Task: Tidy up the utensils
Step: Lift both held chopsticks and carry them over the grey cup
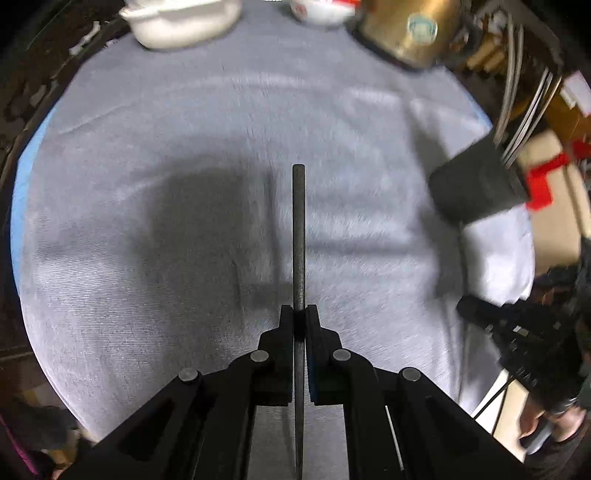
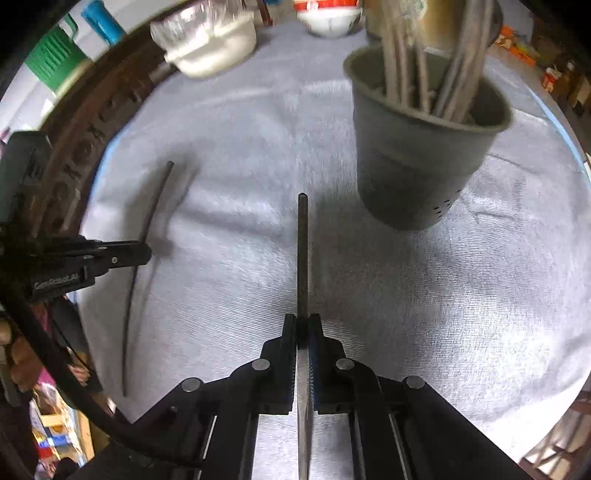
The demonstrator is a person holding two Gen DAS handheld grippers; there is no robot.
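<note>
A grey cloth [image 2: 406, 295] covers the round bench; each gripper's jaws clamp a chopstick beside a holder [image 2: 424, 147].

Left gripper [image 1: 299, 314] grips its chopstick [image 1: 298, 229]; right gripper [image 2: 303, 321] grips its chopstick [image 2: 303, 251].

Right tool [image 2: 303, 325] clamps chopstick [image 2: 302, 254]; left tool [image 2: 142, 253] grips another; holder [image 2: 421, 147] ahead.

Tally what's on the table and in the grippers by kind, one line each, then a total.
Held chopsticks: 2, one in the left gripper, one in the right gripper
Grey utensil holder: 1, contents too blurred to count
White bowls: 2
Gold container: 1
Total: 6
</note>
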